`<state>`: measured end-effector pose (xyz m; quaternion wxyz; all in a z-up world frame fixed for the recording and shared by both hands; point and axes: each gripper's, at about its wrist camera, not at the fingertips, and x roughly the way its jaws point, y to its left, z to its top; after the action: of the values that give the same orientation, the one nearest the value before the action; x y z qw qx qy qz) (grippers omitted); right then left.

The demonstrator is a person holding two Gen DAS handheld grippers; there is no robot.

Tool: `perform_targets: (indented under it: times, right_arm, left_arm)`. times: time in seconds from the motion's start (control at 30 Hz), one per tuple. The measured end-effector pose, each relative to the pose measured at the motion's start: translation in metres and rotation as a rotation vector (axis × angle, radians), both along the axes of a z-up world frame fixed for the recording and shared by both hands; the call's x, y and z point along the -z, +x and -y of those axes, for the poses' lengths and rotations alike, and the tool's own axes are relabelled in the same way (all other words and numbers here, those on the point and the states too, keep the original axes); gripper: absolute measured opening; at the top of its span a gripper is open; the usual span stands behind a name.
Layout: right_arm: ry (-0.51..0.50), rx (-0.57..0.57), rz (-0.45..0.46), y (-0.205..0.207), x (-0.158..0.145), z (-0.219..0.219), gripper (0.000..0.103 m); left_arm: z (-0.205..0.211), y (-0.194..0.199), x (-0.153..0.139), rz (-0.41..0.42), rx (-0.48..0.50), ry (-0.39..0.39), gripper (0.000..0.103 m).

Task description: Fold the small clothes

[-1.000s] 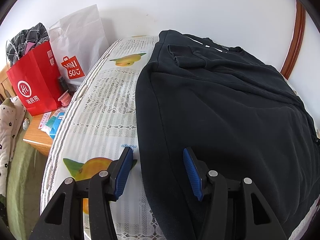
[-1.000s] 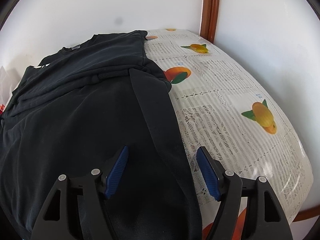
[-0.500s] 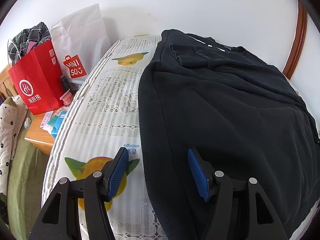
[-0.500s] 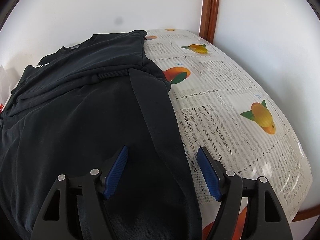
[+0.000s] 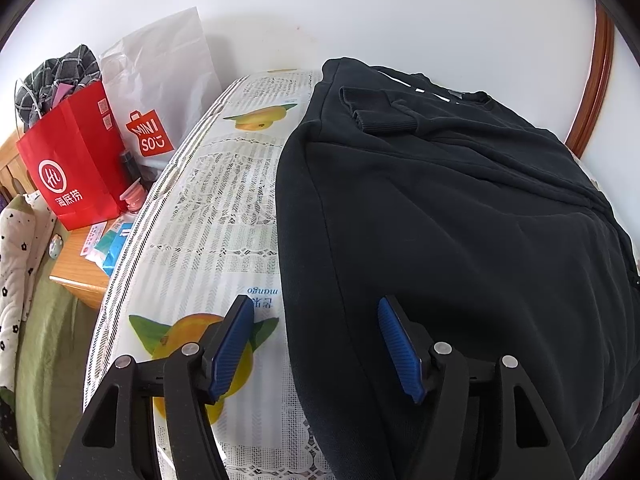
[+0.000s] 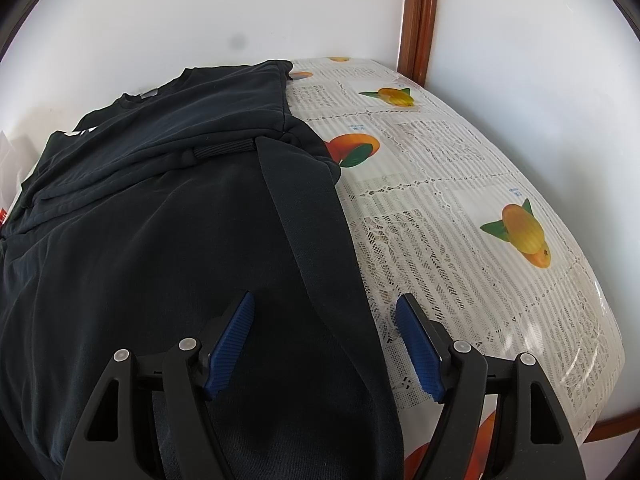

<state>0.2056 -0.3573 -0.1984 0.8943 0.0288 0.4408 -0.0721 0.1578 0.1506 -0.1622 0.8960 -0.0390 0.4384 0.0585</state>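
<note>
Your left tongs [image 5: 316, 338] stand apart above the left edge of the black sweatshirt [image 5: 460, 220]; their jaws have just been opening, and the blue pads [image 5: 234, 346] press on nothing, one over the tablecloth, one over the cloth of the garment. Your right tongs [image 6: 326, 344] also stand apart, holding nothing, over the sweatshirt's right edge, where a folded-in sleeve [image 6: 304, 216] runs along the side.

The sweatshirt lies flat on the table [image 6: 460, 208], collar toward the far wall, both sleeves folded across the body. A ribbed cuff [image 5: 376, 110] rests on the upper chest near the left shoulder. The table carries a lace-pattern cloth printed with oranges and mangoes.

Left of the table, on a lower wooden stand [image 5: 80, 260], you see a red paper bag [image 5: 72, 168] and, behind it, a white plastic bag [image 5: 160, 80] against the wall.
</note>
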Motion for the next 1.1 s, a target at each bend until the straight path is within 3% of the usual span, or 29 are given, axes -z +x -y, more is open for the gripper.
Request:
perform_targets:
  times: [1.1]
  right_arm:
    - [0.002,0.001,0.001,-0.0004,0.0007,0.0007,0.073]
  left_arm:
    - [-0.0007,0.001,-0.0004,-0.001,0.002,-0.003,0.067]
